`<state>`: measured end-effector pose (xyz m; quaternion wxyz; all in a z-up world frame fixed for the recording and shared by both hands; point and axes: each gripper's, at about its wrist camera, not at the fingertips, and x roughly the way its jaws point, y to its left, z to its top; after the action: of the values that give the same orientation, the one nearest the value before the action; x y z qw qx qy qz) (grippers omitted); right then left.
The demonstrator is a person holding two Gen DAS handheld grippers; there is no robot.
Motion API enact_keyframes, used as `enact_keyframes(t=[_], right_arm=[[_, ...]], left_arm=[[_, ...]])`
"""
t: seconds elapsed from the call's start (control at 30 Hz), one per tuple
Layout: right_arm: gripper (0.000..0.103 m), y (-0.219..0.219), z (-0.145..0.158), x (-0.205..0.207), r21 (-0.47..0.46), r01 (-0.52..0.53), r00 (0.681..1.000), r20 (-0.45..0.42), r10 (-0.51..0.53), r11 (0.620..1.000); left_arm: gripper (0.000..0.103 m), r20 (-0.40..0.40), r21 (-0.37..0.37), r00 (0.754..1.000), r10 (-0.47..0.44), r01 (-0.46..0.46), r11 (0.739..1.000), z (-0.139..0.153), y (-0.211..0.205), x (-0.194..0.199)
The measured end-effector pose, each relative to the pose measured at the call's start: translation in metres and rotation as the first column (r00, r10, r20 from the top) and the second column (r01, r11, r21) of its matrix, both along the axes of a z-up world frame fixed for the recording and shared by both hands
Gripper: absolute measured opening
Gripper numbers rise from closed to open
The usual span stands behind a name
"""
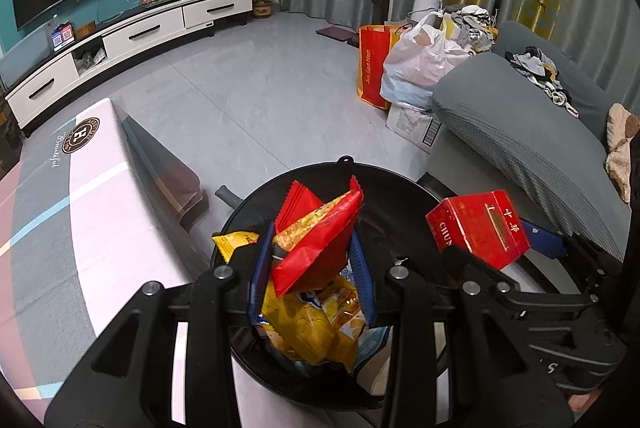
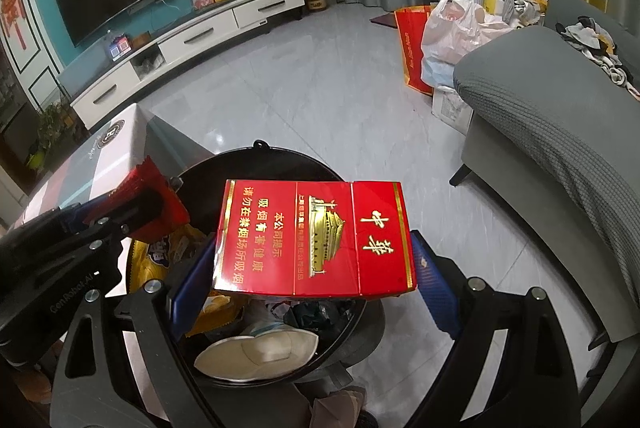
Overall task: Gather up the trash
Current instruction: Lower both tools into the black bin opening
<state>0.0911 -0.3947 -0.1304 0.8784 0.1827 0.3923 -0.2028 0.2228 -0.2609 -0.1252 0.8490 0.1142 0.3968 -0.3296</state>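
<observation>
Left wrist view: black trash bin (image 1: 404, 188) beside the table (image 1: 100, 228) holds yellow snack bags (image 1: 312, 324); above it the left gripper (image 1: 312, 264) pinches a crumpled red wrapper (image 1: 320, 240). Right of it, the right gripper (image 2: 316, 268) clamps a glossy red cigarette carton (image 2: 316, 236), gold-printed, over the bin.

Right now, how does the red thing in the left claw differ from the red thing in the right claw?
The wrapper in the left claw is soft, crumpled foil with zigzag edges; the box in the right claw is stiff, flat-sided card with gold print. The wrapper needs a narrow grip; the box spreads its claw wide. Both are red, held over the black bin.
</observation>
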Motion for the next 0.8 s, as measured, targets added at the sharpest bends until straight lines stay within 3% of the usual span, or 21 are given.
enact_keyframes(t=[0.8], right_arm=[[0.089, 0.0000, -0.0092, 0.0060, 0.001, -0.008, 0.999, -0.032, 0.008, 1.000]], left_arm=[[0.039, -0.015, 0.034, 1.000, -0.008, 0.009, 0.999, -0.0035, -0.0075, 0.0028]])
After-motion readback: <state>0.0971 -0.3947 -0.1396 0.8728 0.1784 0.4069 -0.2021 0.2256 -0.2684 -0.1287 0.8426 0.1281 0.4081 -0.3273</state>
